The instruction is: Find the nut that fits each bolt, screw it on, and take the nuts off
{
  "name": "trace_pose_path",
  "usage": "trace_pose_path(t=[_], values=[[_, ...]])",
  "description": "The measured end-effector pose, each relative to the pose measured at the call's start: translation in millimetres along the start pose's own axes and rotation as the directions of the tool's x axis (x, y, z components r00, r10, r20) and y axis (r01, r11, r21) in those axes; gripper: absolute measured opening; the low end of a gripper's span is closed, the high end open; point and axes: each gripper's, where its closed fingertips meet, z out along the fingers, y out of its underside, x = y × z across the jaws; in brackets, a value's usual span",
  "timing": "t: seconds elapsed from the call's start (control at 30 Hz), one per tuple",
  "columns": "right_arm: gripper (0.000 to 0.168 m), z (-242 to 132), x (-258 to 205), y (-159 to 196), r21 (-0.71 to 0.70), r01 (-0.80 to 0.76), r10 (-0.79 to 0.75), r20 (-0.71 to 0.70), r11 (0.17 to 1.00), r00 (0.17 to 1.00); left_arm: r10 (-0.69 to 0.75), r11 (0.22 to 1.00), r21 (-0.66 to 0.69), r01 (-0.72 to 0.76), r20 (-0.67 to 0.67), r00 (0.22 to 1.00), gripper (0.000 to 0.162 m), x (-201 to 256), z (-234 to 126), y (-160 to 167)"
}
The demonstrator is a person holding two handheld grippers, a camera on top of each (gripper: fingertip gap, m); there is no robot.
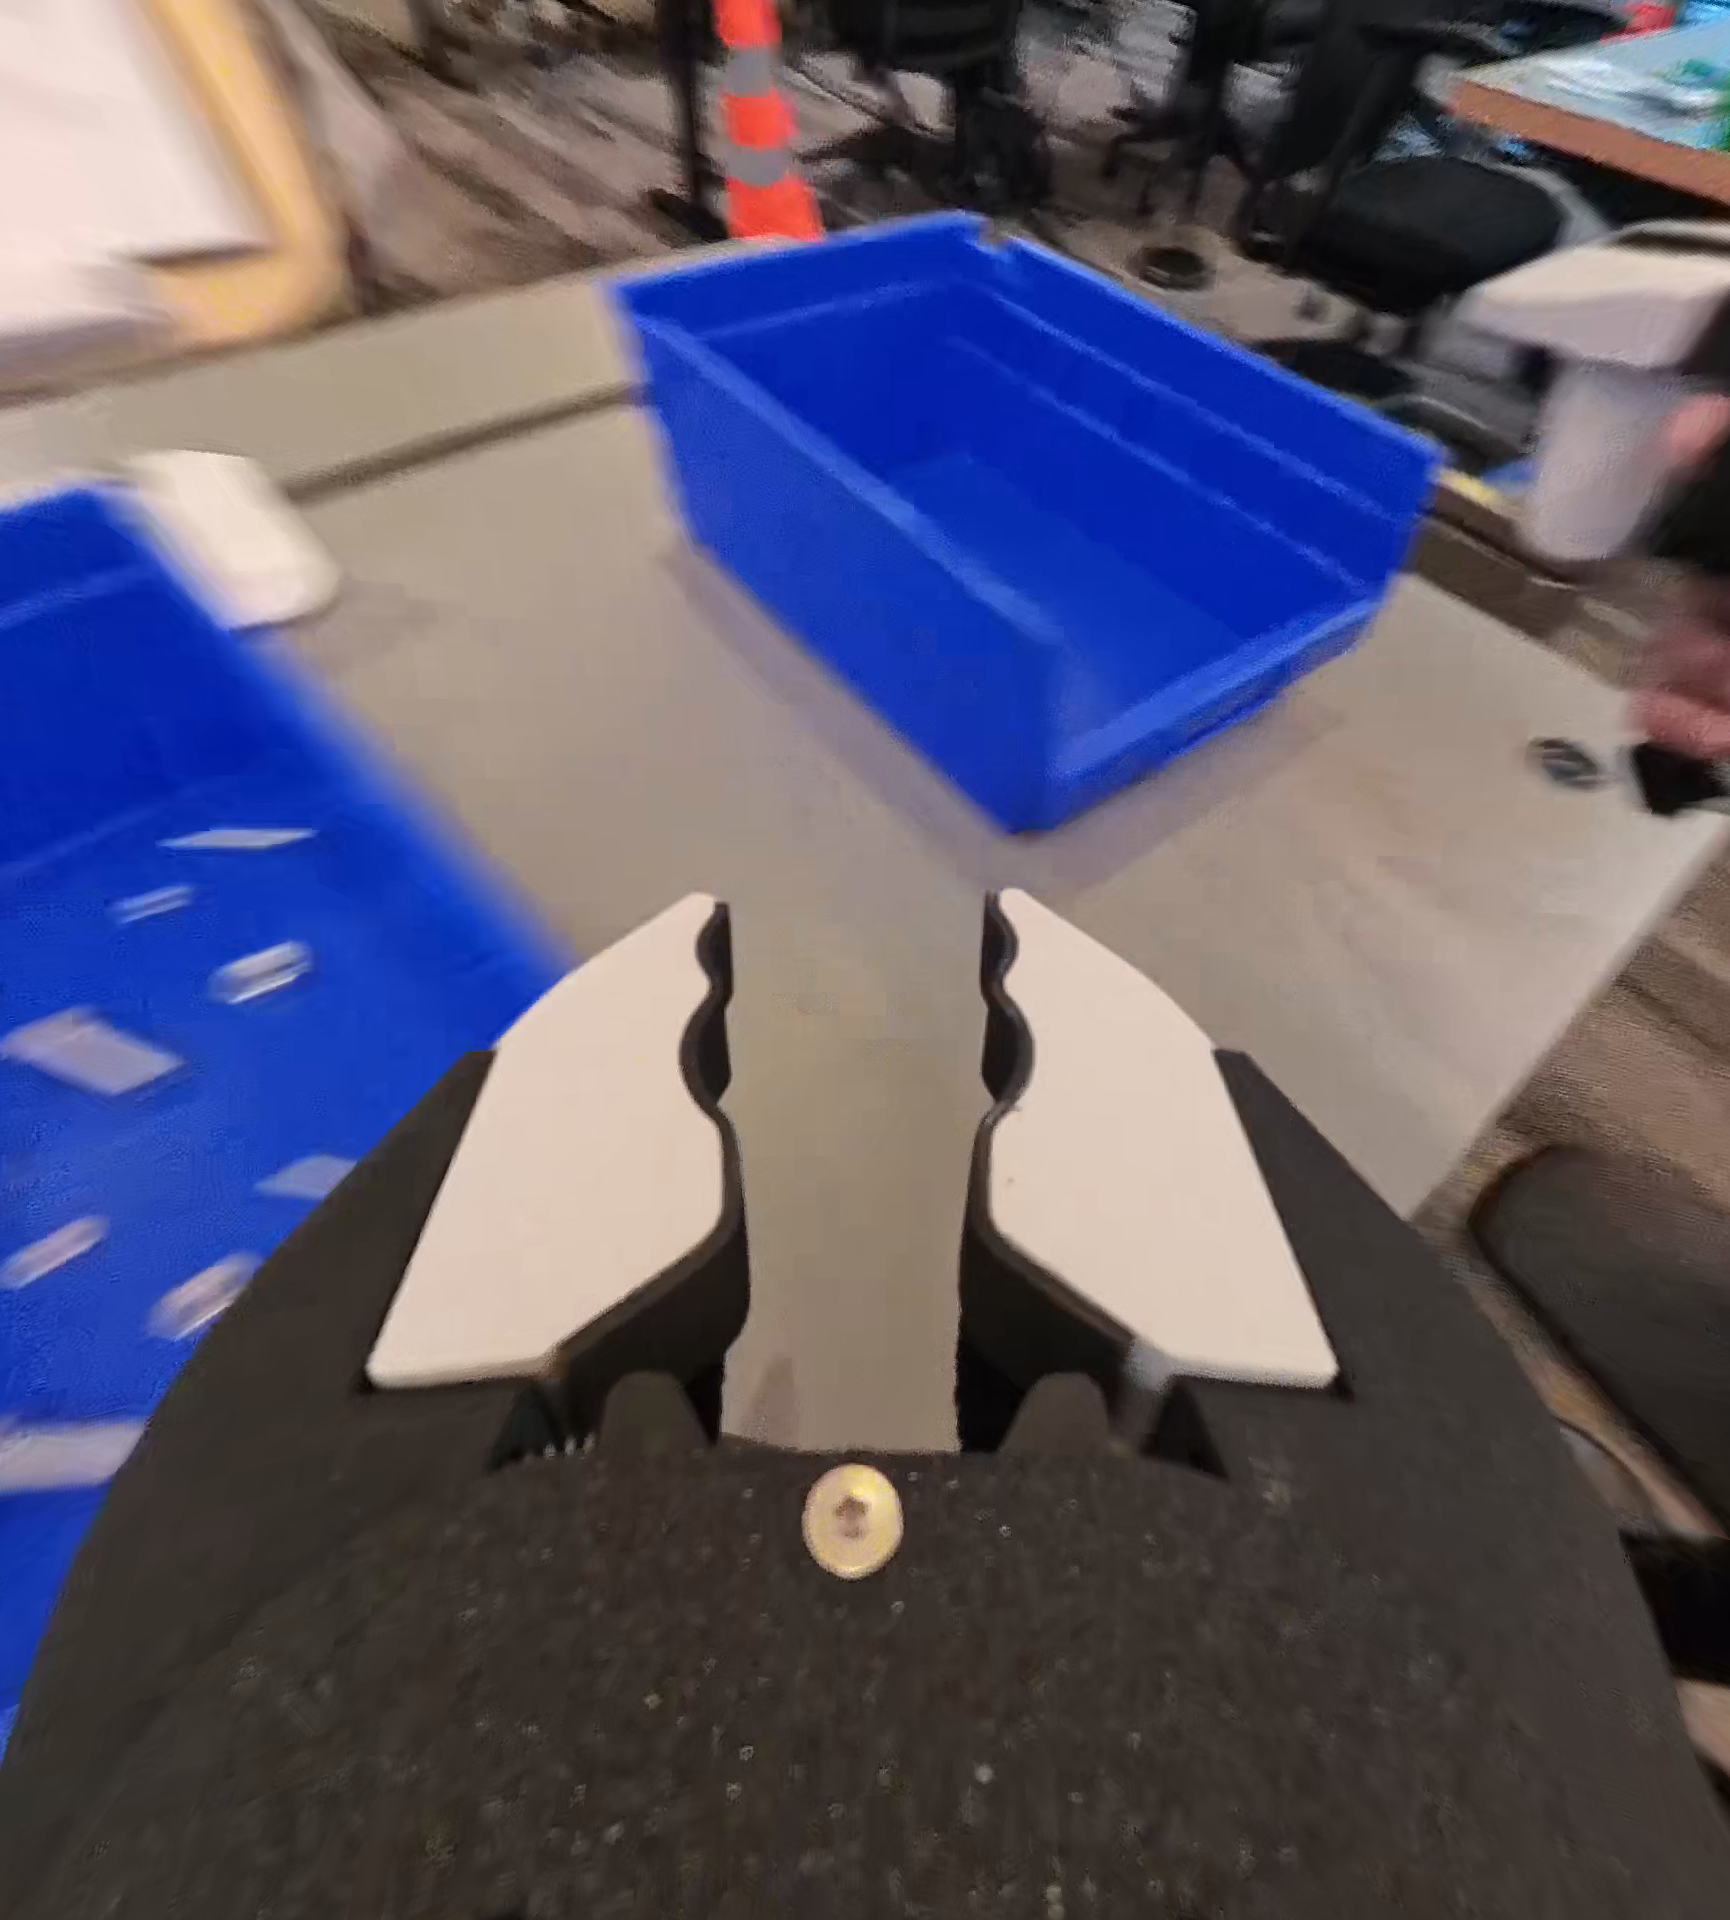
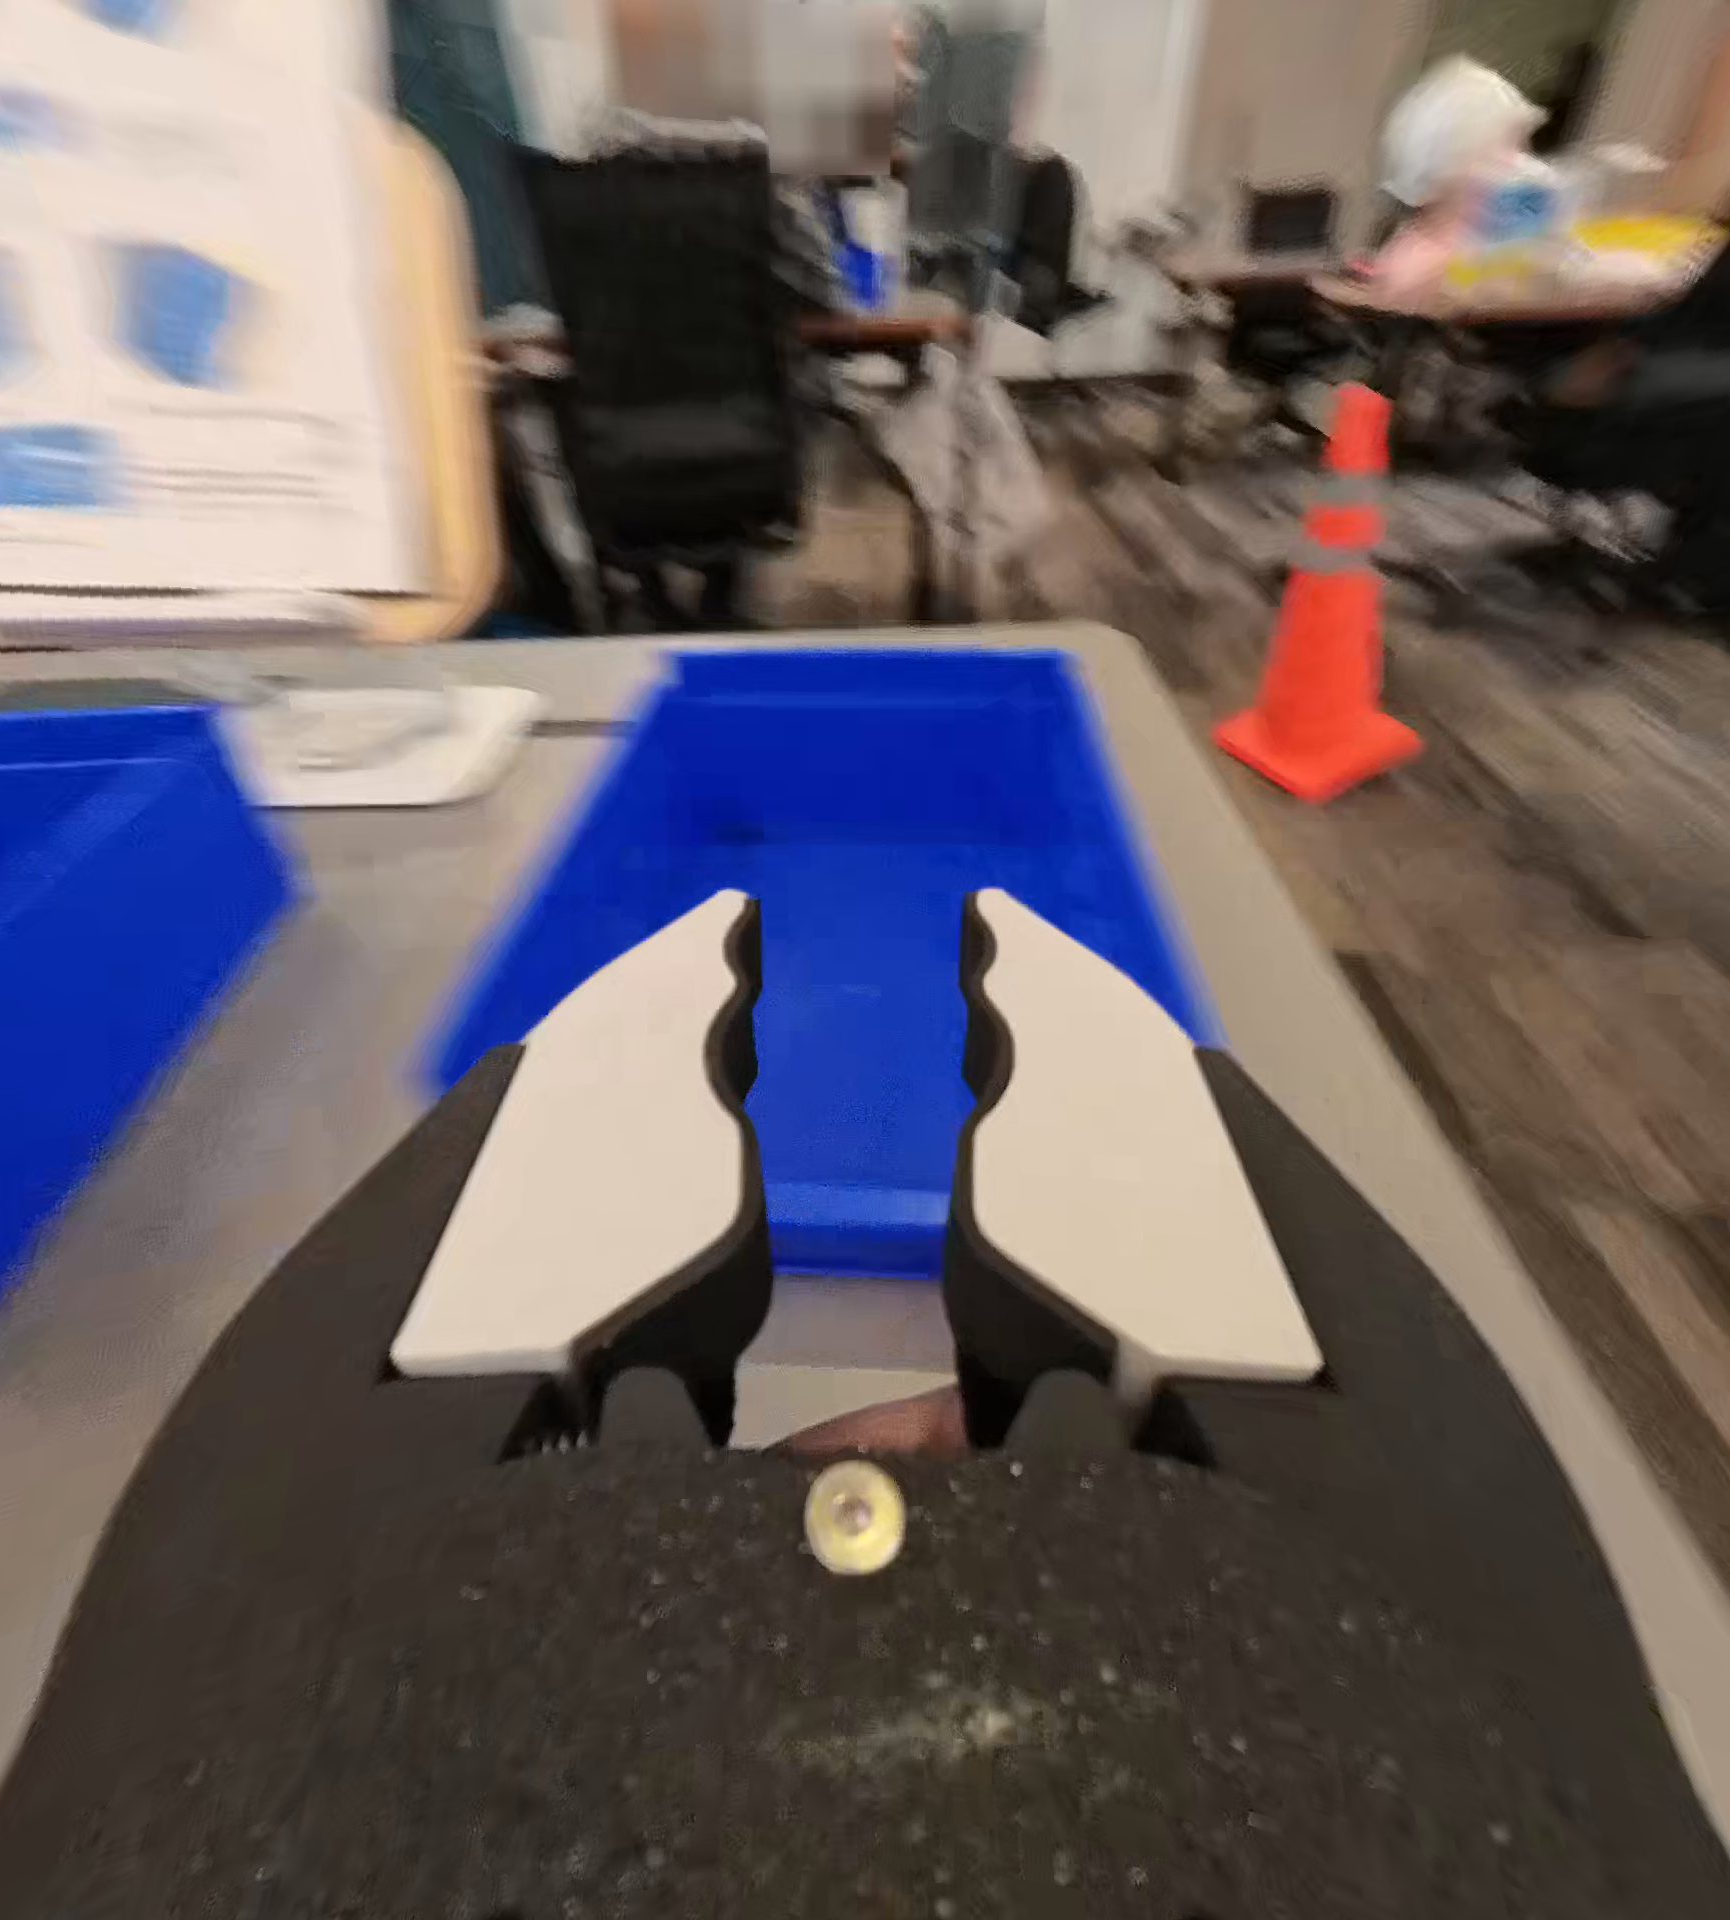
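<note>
Left gripper (image 1: 856,914): parted, nothing between the fingers, above bare grey table (image 1: 580,727); parts bin (image 1: 113,1039) close at its left, strewn with silvery pieces, too blurred to sort nuts from bolts; second blue bin (image 1: 1027,540) ahead and slightly right, looks empty. Right gripper (image 2: 861,904): likewise parted and holding nothing, poised over the near end of that empty-looking bin (image 2: 861,790); parts bin's wall (image 2: 61,935) off to its left; seen from the left wrist, far right, near a small dark ring (image 1: 1565,764) on the table, possibly a nut, unclear. Orange cone (image 2: 1323,623) on the floor beyond, irrelevant.

Likely step: reaching for hardware. Best done by slowing enough to settle the view; swinging left over the parts bin; choosing one piece lying apart from its neighbours; descending with fingers astride it, closing squarely across flats or shank; keeping clear of the bin wall.
</note>
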Motion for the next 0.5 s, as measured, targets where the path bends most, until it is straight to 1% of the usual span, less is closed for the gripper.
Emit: trace_pose_path(t=[0.07, 0.13, 0.17, 0.2, 0.23, 0.27, 0.3, 0.37, 0.43, 0.47, 0.5], values=[[0.033, -14, -97, -7, 0.054, 0.042, -0.053, 0.207, 0.998, 0.977, -0.011, 1.0, 0.024, 0.007, 0.2, 0.98, 0.044, -72, -56, 9], [0.033, -17, -198, 13, 0.009, 0.06, -0.058, 0.421, 0.998, 0.905, -0.05, 0.999, 0.028, 0.042, 0.367, 0.929, 0.044, -139, -99, 24], [0.033, -14, -235, 27, -0.022, 0.088, -0.068, 0.464, 0.996, 0.883, -0.071, 0.997, 0.023, 0.068, 0.425, 0.903, 0.044, -166, -112, 34], [0.035, -6, -262, 41, -0.038, 0.142, -0.107, 0.472, 0.989, 0.875, -0.102, 0.994, 0.014, 0.107, 0.445, 0.89, 0.047, -185, -116, 44], [0.036, 5, -278, 54, -0.045, 0.207, -0.165, 0.446, 0.977, 0.88, -0.138, 0.989, 0.01, 0.149, 0.44, 0.887, 0.051, -198, -115, 52], [0.036, 18, -284, 64, -0.057, 0.254, -0.214, 0.387, 0.965, 0.897, -0.168, 0.983, 0.009, 0.182, 0.428, 0.888, 0.052, -207, -109, 59], [0.032, 30, -287, 72, -0.09, 0.26, -0.216, 0.336, 0.961, 0.917, -0.194, 0.977, -0.003, 0.214, 0.406, 0.893, 0.053, -211, -100, 66], [0.03, 43, -295, 89, -0.186, 0.199, -0.131, 0.325, 0.962, 0.937, -0.256, 0.96, -0.023, 0.281, 0.341, 0.905, 0.057, -211, -80, 78], [0.03, 51, -297, 100, -0.24, 0.11, -0.034, 0.302, 0.964, 0.953, -0.301, 0.947, -0.016, 0.321, 0.309, 0.902, 0.049, -210, -66, 84], [0.031, 54, -297, 105, -0.259, 0.089, -0.012, 0.284, 0.962, 0.959, -0.307, 0.943, -0.03, 0.332, 0.308, 0.9, 0.045, -210, -62, 87], [0.032, 56, -300, 104, -0.246, 0.061, 0.013, 0.288, 0.967, 0.957, -0.299, 0.944, -0.036, 0.328, 0.328, 0.896, 0.042, -214, -60, 90]])
